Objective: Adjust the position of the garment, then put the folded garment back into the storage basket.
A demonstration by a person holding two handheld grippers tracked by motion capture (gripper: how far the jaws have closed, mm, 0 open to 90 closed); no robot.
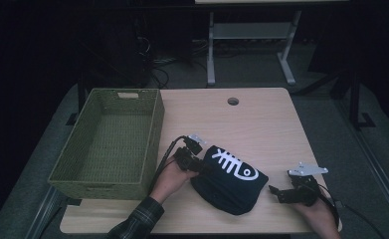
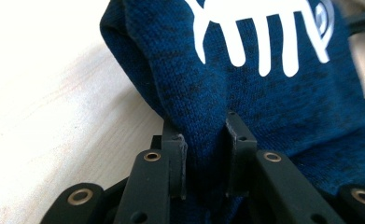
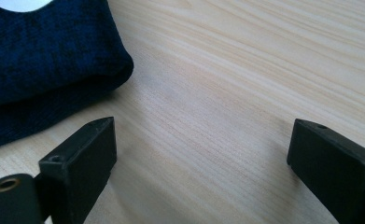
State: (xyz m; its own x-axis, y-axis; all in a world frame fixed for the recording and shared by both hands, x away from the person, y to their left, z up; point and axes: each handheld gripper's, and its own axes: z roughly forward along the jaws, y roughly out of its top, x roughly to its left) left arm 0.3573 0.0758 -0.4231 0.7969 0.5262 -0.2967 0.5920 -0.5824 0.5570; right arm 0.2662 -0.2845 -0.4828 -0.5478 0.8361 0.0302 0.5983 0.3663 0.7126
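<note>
On the pale wooden table (image 1: pixel 261 124) lay a folded dark blue knitted garment (image 1: pixel 230 180) with a white fish-skeleton print, resting near the front edge, roughly midway between the person's two hands and to the right of a green woven basket (image 1: pixel 107 144) that stood at the table's left side. The left gripper (image 1: pixel 198 166) met the garment at its left edge, and in the left gripper view its two black jaws were closed in on a raised fold of the blue knit (image 2: pixel 245 88), the cloth pinched between the pads and bulging up above them, with the white print showing across the top of that view. The jaws stood only a narrow way apart, held off from each other by the thickness of the fabric. The left hand (image 1: pixel 169 179), in a plaid sleeve, came in from the bottom edge of the high view. The right gripper (image 1: pixel 276 191) rested low over the table just to the right of the garment, apart from it, and its jaws were spread wide with nothing but bare wood grain between them; in the right gripper view a rounded folded corner of the garment (image 3: pixel 45 60) lay beyond the left jaw, seemingly not touching it, though the dim high view left that gap hard to judge.
</note>
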